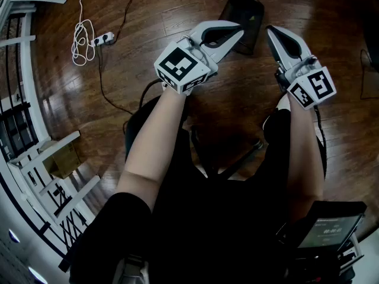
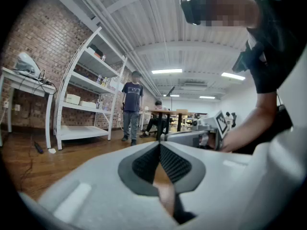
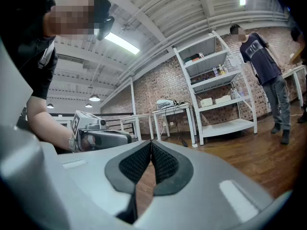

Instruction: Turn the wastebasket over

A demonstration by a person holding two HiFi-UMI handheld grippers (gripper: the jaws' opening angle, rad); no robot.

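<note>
As both forearms are stretched forward from the lap, the two tools are carried side by side above the wooden floor (image 1: 237, 105). Nearest, by the right hip, a small screen (image 1: 328, 229) is seen. Ahead of it, the left gripper (image 1: 238, 35) and the right gripper (image 1: 272, 31) are held level, each with its jaws pressed together on nothing. That is settled in the gripper views, where the ribbed pads are seen meeting at their tips with only floor behind them. From such empty, closed jaws it is judged that no grasp has been begun.

Just beyond the left gripper's tip, the wastebasket (image 1: 246, 13) is found on the floor's open middle, well apart from the white railing (image 1: 28, 87) along the floor's left edge. It appears to stand upright, wider end up, so the turning is judged not yet done. Whether the left tip touches it cannot be told, since the two overlap in the head view. Further left, a power strip (image 1: 103, 39) with a coiled white cable lies on the floor.

The wastebasket is shown in the head view alone; by the level-aimed gripper views it is missed entirely. Brick walls, white shelves (image 2: 88, 83) and a standing person (image 2: 132, 99) far across the room are shown there instead.
</note>
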